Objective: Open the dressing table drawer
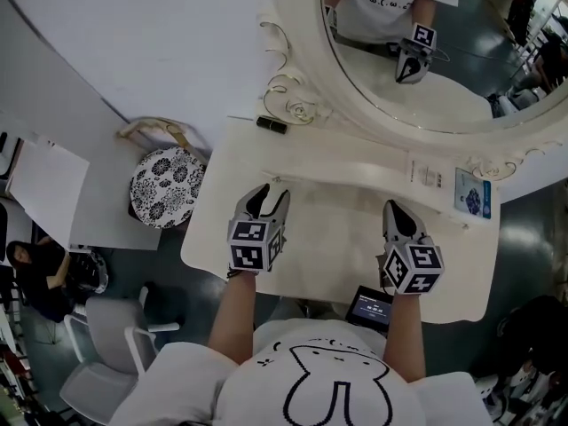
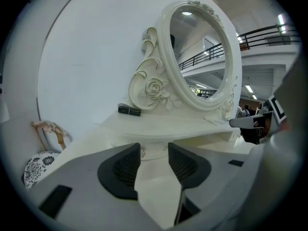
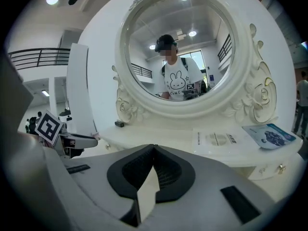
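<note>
A cream dressing table (image 1: 333, 247) with an oval mirror (image 1: 444, 105) stands below me. Its raised back shelf has small drawers underneath. An ornate drawer knob (image 2: 142, 153) shows just past my left gripper's tips, and another knob (image 3: 281, 168) sits at the right end. My left gripper (image 1: 266, 199) hovers over the left part of the tabletop, open with nothing between its fingers, and points at the left drawer front. My right gripper (image 1: 396, 211) hovers over the right part, shut on nothing; in its own view the right gripper's (image 3: 154, 146) tips touch.
A black tube (image 1: 272, 124) lies on the shelf's left end, with a leaflet (image 1: 426, 174) and a blue booklet (image 1: 472, 193) at its right. A dark-screened device (image 1: 376, 306) sits at the table's front edge. A floral stool (image 1: 167, 186) and a grey chair (image 1: 106, 353) stand left.
</note>
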The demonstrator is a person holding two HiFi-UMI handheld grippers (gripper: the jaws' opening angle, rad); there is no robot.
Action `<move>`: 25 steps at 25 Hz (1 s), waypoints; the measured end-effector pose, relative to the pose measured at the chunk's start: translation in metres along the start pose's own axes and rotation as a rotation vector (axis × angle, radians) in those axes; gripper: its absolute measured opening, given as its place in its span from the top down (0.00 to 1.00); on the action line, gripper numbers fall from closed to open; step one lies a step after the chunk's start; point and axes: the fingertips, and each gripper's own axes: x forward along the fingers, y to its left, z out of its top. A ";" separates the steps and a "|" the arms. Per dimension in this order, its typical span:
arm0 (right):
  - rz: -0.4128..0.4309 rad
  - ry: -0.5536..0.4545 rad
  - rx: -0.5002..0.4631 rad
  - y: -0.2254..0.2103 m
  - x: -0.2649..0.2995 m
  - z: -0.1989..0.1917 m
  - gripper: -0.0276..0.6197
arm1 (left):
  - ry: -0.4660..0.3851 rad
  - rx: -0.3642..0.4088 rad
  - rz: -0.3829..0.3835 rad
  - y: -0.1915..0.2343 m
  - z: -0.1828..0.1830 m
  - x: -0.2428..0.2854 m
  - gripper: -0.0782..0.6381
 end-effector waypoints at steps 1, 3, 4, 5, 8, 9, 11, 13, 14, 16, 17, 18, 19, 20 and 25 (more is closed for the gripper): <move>0.004 0.010 0.003 0.000 0.001 -0.004 0.92 | 0.010 -0.002 0.008 0.002 -0.004 0.002 0.62; 0.010 0.025 0.007 0.000 0.002 -0.010 0.92 | 0.031 -0.002 0.020 0.007 -0.011 0.006 0.61; 0.011 0.031 0.008 0.000 0.002 -0.012 0.92 | 0.043 -0.003 0.023 0.009 -0.015 0.008 0.61; 0.012 0.037 0.011 -0.001 0.003 -0.014 0.92 | 0.053 -0.006 0.025 0.010 -0.018 0.011 0.61; 0.014 0.047 0.028 -0.004 0.006 -0.019 0.92 | 0.069 -0.019 0.029 0.015 -0.022 0.020 0.61; 0.014 0.051 0.036 -0.005 0.007 -0.020 0.92 | 0.075 -0.018 0.030 0.017 -0.023 0.023 0.62; 0.012 0.061 0.048 -0.006 0.010 -0.024 0.92 | 0.092 -0.013 0.030 0.020 -0.025 0.029 0.62; 0.011 0.071 0.050 -0.007 0.012 -0.027 0.92 | 0.110 -0.011 0.025 0.022 -0.028 0.035 0.62; 0.011 0.076 0.050 -0.008 0.013 -0.028 0.92 | 0.118 -0.011 0.023 0.023 -0.029 0.038 0.62; 0.009 0.082 0.053 -0.011 0.015 -0.030 0.92 | 0.131 -0.010 0.023 0.025 -0.030 0.043 0.62; 0.006 0.086 0.060 -0.013 0.016 -0.031 0.92 | 0.135 -0.009 0.025 0.026 -0.030 0.046 0.62; 0.001 0.089 0.069 -0.016 0.017 -0.032 0.92 | 0.139 -0.008 0.027 0.027 -0.029 0.048 0.62; -0.004 0.092 0.081 -0.019 0.018 -0.033 0.92 | 0.144 -0.006 0.029 0.027 -0.029 0.050 0.63; -0.011 0.095 0.093 -0.022 0.019 -0.034 0.92 | 0.150 -0.003 0.031 0.028 -0.029 0.052 0.64; -0.039 0.101 0.136 -0.036 0.021 -0.038 0.92 | 0.189 0.031 0.036 0.030 -0.033 0.061 0.68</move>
